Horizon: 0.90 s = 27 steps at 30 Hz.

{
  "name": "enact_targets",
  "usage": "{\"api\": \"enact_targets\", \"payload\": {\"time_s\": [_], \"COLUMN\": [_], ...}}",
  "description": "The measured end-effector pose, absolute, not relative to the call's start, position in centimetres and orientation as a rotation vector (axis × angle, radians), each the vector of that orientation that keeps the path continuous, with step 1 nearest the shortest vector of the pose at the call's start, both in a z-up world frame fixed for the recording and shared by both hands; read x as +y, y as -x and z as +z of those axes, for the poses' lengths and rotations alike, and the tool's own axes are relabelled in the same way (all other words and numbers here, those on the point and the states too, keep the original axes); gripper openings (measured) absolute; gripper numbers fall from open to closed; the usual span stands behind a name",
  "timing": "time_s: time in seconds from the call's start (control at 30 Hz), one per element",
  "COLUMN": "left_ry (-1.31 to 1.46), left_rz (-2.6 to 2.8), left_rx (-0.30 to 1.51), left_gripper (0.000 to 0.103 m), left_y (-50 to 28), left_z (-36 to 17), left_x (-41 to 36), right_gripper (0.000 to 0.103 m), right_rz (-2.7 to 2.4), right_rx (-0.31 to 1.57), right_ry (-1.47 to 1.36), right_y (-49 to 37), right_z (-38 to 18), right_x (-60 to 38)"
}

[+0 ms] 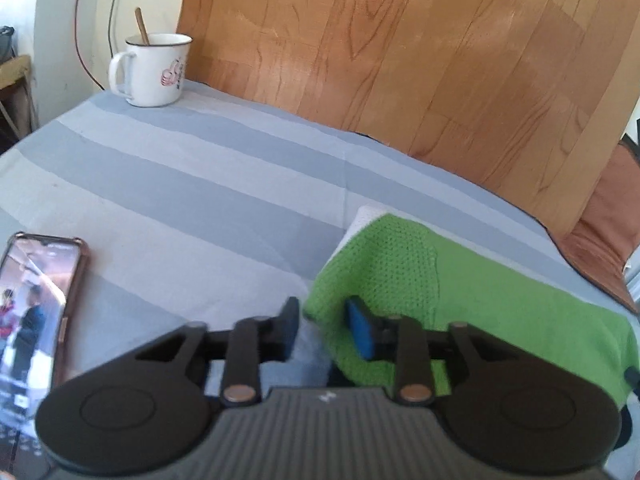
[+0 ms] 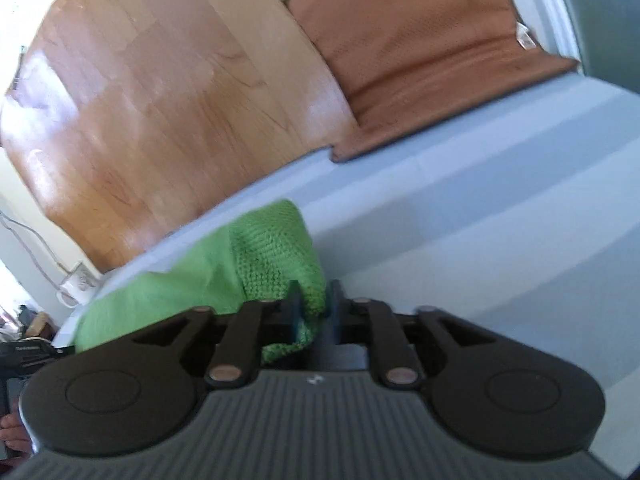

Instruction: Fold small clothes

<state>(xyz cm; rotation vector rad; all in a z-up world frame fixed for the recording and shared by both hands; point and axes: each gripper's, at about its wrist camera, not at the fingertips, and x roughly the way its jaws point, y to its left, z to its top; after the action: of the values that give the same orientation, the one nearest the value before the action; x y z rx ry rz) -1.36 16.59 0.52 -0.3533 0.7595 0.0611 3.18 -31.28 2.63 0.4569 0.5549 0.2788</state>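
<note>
A green knitted garment [image 1: 460, 292] with a white part [image 1: 360, 224] at its far end lies across the grey striped sheet [image 1: 200, 184]. My left gripper [image 1: 323, 322] stands over its left edge. The cloth lies between the narrow jaws, with a strip of sheet showing between the left finger [image 1: 290, 320] and the cloth. In the right wrist view the same garment [image 2: 192, 280] bunches up at its other end. My right gripper [image 2: 314, 304] is shut on that bunched knit edge, which fills the gap between the pads.
A white enamel mug [image 1: 152, 70] with a wooden stick in it stands at the back left. A phone [image 1: 36, 308] with a lit screen lies at the left. A wooden board [image 1: 400, 60] backs the sheet, with a brown cushion [image 2: 420, 48] beside it.
</note>
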Motion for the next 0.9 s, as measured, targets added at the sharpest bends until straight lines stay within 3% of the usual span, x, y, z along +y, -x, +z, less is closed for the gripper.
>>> {"api": "enact_targets", "payload": {"time_s": [0.07, 0.3, 0.5, 0.53, 0.57, 0.67, 0.9], "left_ry": [0.375, 0.27, 0.148, 0.089, 0.063, 0.019, -0.029], "left_rz": [0.064, -0.033, -0.032, 0.009, 0.028, 0.036, 0.076], "left_rx": [0.704, 0.625, 0.666, 0.653, 0.648, 0.591, 0.565], "left_gripper": [0.033, 0.033, 0.034, 0.036, 0.037, 0.039, 0.043], "left_y": [2.9, 1.2, -3.1, -3.5, -3.6, -3.3, -3.2], "left_z": [1.5, 4.2, 1.1, 0.3, -0.4, -1.3, -1.6], "left_x": [17.6, 13.0, 8.4, 8.0, 7.8, 7.4, 6.6], "right_gripper": [0.036, 0.033, 0.017, 0.005, 0.0, 0.0, 0.0], "right_rz": [0.257, 0.473, 0.503, 0.458, 0.43, 0.477, 0.471], "right_rx": [0.49, 0.465, 0.591, 0.59, 0.594, 0.614, 0.561], "right_ry": [-0.422, -0.268, -0.205, -0.176, -0.19, -0.44, -0.381], "right_y": [-2.3, -3.8, -8.7, -9.2, -10.0, -11.2, -10.1], "right_z": [4.2, 7.0, 3.8, 3.2, 2.2, 0.7, 0.3], "right_x": [-31.6, -24.8, -19.7, -19.8, -20.5, -23.8, -23.0]}}
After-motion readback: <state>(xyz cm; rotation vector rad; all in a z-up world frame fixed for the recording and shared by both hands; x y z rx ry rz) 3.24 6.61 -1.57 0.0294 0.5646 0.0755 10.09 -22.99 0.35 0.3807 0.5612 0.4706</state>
